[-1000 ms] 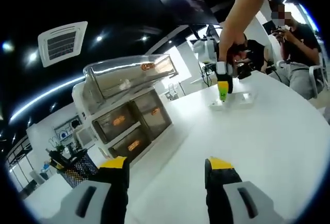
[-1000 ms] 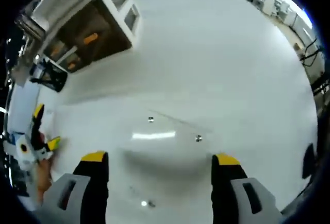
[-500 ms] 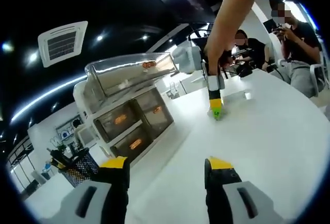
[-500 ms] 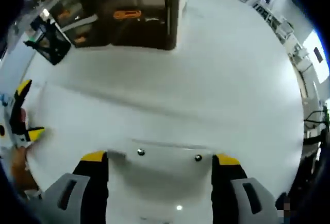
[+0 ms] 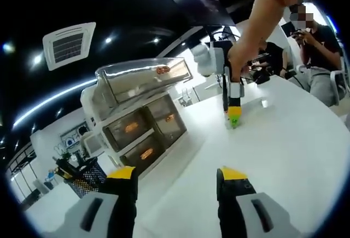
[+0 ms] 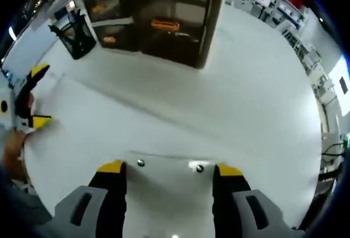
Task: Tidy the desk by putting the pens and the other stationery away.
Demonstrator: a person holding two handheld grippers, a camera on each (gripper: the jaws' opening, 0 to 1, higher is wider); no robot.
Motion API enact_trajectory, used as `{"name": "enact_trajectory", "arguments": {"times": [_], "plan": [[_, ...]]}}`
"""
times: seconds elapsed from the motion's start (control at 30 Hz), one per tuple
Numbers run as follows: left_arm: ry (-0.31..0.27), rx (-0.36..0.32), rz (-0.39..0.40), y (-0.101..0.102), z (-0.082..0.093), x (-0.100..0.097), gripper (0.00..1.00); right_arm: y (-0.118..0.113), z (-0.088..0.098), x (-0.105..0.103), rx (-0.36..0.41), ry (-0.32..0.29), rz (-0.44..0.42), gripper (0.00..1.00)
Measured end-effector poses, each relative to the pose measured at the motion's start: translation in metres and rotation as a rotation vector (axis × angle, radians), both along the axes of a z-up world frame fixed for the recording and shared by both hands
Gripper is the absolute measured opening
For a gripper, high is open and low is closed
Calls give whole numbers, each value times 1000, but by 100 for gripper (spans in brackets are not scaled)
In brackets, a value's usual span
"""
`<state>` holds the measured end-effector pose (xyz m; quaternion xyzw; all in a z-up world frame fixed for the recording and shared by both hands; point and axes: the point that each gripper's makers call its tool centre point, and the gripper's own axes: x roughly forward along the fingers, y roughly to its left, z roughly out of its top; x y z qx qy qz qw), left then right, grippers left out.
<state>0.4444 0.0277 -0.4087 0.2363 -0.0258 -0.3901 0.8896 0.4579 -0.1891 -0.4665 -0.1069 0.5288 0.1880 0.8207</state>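
A clear flat plate (image 6: 167, 175) with small screws lies on the white bench (image 6: 257, 106) between the right tongs (image 6: 167, 168), which stand apart. The left tongs (image 5: 176, 173) are apart too. A black mesh cup (image 5: 85, 179) holds pens.

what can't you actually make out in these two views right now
- Drawer contents: the drawer unit has tinted fronts in the left gripper view; only orange blurs show through.
- Pen holder: dark and small, its items can't be counted.
- Clear plate between the right claw: transparent, its edges fade into the white desk.
- Left claw: open, holding nothing; the desk beneath it is cut off by the bottom edge.
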Motion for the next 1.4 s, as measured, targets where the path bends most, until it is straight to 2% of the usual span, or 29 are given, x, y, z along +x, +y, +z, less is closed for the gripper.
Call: {"name": "enact_trajectory", "arguments": {"times": [0.03,0.07,0.13,0.17,0.23,0.33,0.37,0.4,0.53,0.57,0.6,0.63,0.67,0.77,0.8,0.87,0.93,1.0,1.07,1.1,1.23,1.33,1.4], "plan": [[0,-2,0,0,0,0,58,0,0,0,1,-9,12,59],[-1,-5,0,0,1,0,58,3,2,0,2,-46,55,58],[-5,-7,3,1,2,1,58,3,2,-7,23,-58,41,58],[-5,-11,5,2,3,1,58,1,4,-3,52,-91,42,58],[-4,-14,8,3,4,2,58,-1,6,0,67,-108,40,58],[-4,-21,14,4,5,3,58,-3,19,3,115,-207,46,58],[0,-31,14,4,6,3,58,0,28,5,134,-263,61,58],[7,-38,13,4,6,3,58,12,38,-1,164,-335,72,58],[15,-45,11,4,6,3,58,17,56,0,211,-455,71,57],[15,-46,11,4,6,3,58,20,60,-1,240,-488,68,57],[13,-48,11,4,6,2,58,26,68,-3,305,-540,45,57],[12,-48,10,4,6,2,58,26,70,-4,320,-554,35,57],[8,-46,11,4,7,2,58,31,80,-12,373,-647,7,57],[7,-47,12,4,7,2,58,30,83,-15,383,-687,-9,57],[8,-47,12,4,7,2,58,30,90,-17,396,-748,-20,57],[14,-56,9,3,8,2,59,30,95,-18,406,-781,-25,57],[65,-117,-33,-4,8,-6,59,36,117,-25,497,-898,-55,56],[93,-163,-66,-10,12,-13,61,43,127,-30,533,-957,-47,56],[88,-171,-93,-15,16,-20,62,55,132,-41,558,-1006,-31,56],[83,-187,-131,-21,21,-26,63,61,134,-45,572,-1036,-26,56],[132,-258,-252,-43,28,-51,63,75,134,-54,556,-1111,-24,56],[155,-241,-302,-58,19,-63,64,83,134,-59,523,-1142,-5,56],[196,-222,-344,-66,8,-70,66,84,135,-60,523,-1157,-9,56]]}}
